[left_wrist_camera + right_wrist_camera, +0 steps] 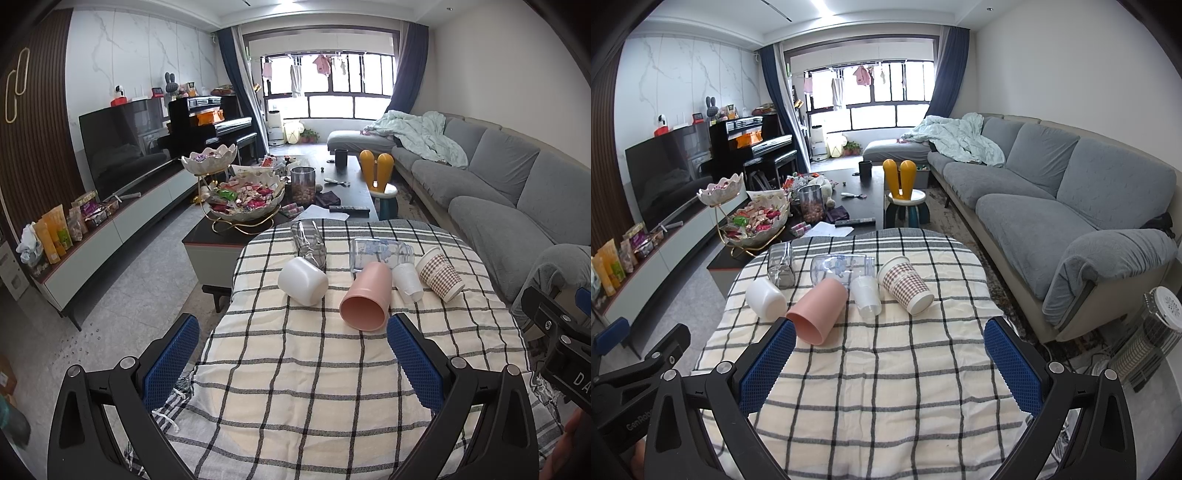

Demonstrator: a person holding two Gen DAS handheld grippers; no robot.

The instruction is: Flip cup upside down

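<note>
Several cups lie on their sides on a checked tablecloth: a white cup, a pink cup with its mouth toward me, a small clear plastic cup, a patterned paper cup, a clear printed glass and a clear faceted glass. In the right wrist view the pink cup, white cup and paper cup show too. My left gripper is open and empty, short of the pink cup. My right gripper is open and empty, short of the row.
A dark coffee table with tiered snack bowls and a jar stands behind the cloth. A grey sofa runs along the right, a TV cabinet along the left. A heater stands on the floor at the right.
</note>
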